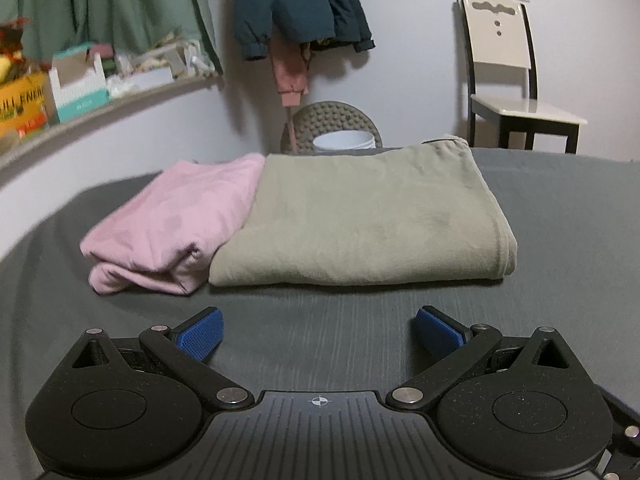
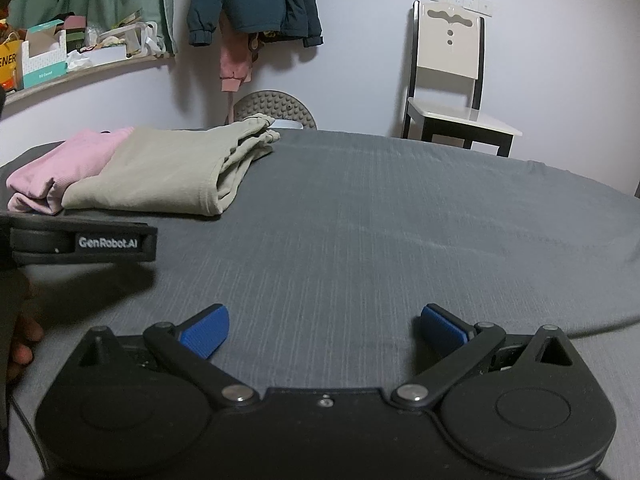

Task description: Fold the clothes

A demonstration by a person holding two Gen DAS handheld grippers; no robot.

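Note:
A folded olive-beige garment [image 1: 360, 216] lies on the grey-covered table [image 1: 560, 240], its left edge resting over a folded pink garment [image 1: 172, 220]. My left gripper [image 1: 320, 332] sits just in front of the two, open, its blue pads [image 1: 200, 336] wide apart with nothing between them. In the right wrist view the same beige garment [image 2: 160, 172] and pink garment [image 2: 60, 176] lie at the far left. My right gripper [image 2: 324, 330] hovers open over bare table cloth [image 2: 400, 220], well to the right of the clothes. The left gripper's body [image 2: 80, 242] shows at the left edge.
A cream chair [image 1: 508, 76] stands behind the table at the right. Jackets [image 1: 296, 4] hang on the wall, above a round stool with a white bucket [image 1: 344, 140]. A shelf with boxes [image 1: 80, 88] runs along the left wall. A hand [image 2: 20, 344] shows at the lower left.

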